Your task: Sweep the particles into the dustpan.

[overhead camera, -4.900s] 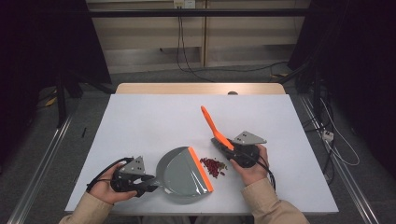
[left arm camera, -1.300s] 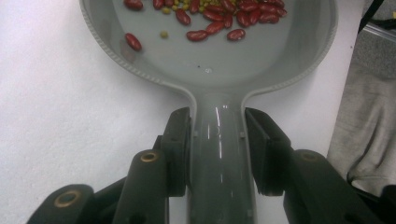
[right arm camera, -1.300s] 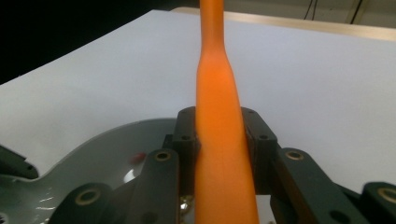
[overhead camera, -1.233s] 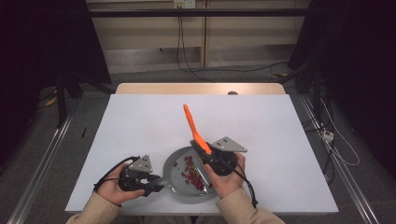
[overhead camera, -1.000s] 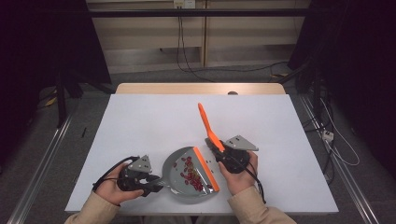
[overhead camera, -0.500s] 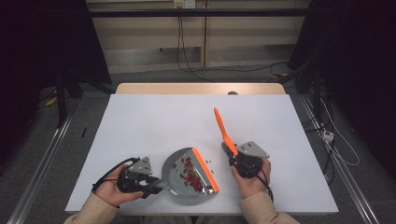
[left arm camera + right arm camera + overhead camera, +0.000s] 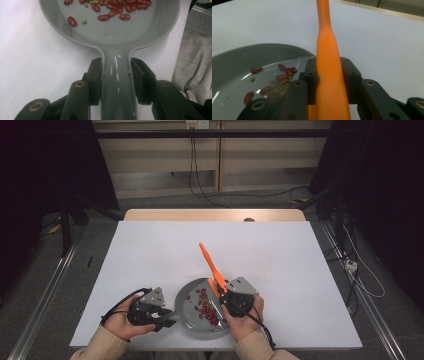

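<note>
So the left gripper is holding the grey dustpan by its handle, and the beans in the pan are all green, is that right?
Not quite. The left gripper does clamp the grey dustpan by its handle, but the beans are mostly dark red kidney beans, with just a few small green ones among them. The left gripper view shows this plainly.

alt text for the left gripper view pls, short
The left gripper, its two black jaws clamped on the handle of a grey dustpan, seen from just behind the grip. Red beans and a few small green ones lie scattered in the pan, which rests on a white table.
</note>
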The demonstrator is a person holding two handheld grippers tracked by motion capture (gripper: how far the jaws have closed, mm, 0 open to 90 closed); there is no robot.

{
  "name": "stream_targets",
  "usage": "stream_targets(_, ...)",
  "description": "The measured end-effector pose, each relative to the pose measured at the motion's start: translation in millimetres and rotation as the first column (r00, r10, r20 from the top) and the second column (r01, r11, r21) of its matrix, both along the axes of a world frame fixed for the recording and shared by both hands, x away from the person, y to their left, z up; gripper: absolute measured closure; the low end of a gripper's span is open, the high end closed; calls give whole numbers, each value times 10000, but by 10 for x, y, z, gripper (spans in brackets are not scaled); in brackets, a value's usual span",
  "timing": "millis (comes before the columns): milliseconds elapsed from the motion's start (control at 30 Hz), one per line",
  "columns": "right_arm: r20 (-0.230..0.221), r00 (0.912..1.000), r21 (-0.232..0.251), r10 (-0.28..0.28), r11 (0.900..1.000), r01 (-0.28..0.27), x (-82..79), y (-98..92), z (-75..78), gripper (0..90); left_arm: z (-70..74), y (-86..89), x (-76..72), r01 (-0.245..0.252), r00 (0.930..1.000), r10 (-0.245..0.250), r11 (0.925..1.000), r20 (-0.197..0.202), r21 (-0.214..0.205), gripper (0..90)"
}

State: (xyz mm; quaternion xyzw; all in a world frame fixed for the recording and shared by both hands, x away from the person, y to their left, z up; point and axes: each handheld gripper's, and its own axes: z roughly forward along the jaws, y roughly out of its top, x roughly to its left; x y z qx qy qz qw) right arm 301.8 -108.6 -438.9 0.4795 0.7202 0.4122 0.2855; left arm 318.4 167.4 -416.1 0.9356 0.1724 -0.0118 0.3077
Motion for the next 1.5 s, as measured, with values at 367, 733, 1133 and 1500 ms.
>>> stream_targets(367,72,9996,1290,283,9912,-290,-36,118,75,712,-9,9,6,-96,9999,95,9999,-73,-111,629)
stream_targets(733,414,9991,1289,86,9916,-139,102,-111,174,712,-9,39,14,-249,9997,248,9995,-90,-185,629)
stream_targets(1133,338,9990,161,-286,9995,280,150,-205,-33,710,35,15,40,-370,9992,368,9992,-160,-130,628)
stream_targets(1500,864,9951,1312,475,9896,-586,21,-16,148,712,-15,34,34,-385,9990,381,9991,-242,-184,628)
